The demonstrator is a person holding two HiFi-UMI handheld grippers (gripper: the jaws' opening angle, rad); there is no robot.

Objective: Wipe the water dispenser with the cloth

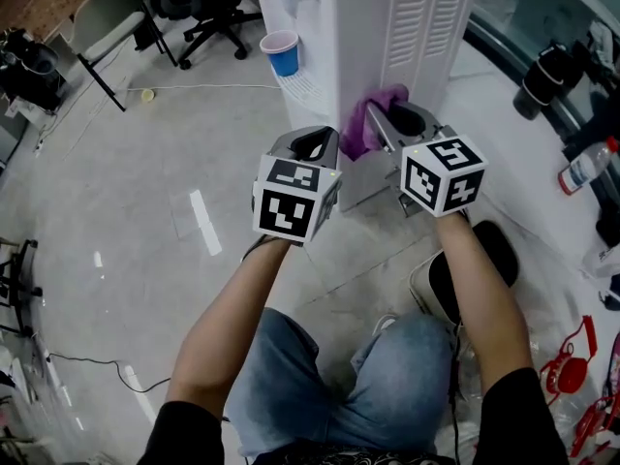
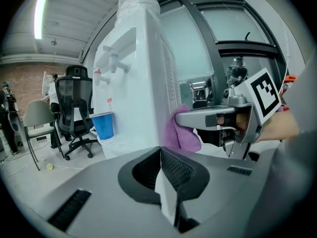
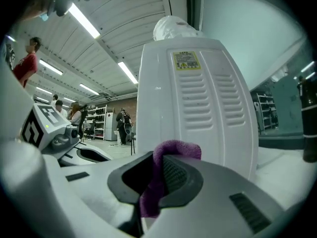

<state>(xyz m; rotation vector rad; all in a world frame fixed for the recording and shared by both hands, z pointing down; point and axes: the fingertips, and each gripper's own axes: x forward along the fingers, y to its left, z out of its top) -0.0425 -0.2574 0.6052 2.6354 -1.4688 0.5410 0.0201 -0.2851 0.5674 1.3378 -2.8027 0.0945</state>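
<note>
A tall white water dispenser (image 1: 387, 27) stands on the floor ahead of me, its vented side panel (image 3: 208, 108) facing the right gripper. My right gripper (image 1: 387, 124) is shut on a purple cloth (image 1: 366, 116), which is pressed against the dispenser's lower side near the corner. The cloth (image 3: 171, 152) bunches out between the jaws in the right gripper view, and the cloth (image 2: 181, 133) shows against the white wall in the left gripper view. My left gripper (image 1: 312, 141) is shut with nothing in it, beside the right one, just short of the dispenser.
A blue cup (image 1: 282, 53) sits on the dispenser's drip tray (image 1: 302, 85). Office chairs (image 1: 208, 8) stand behind to the left. A bottle (image 1: 584, 168) and red items (image 1: 572, 366) lie at the right. A cable (image 1: 87, 366) runs over the floor.
</note>
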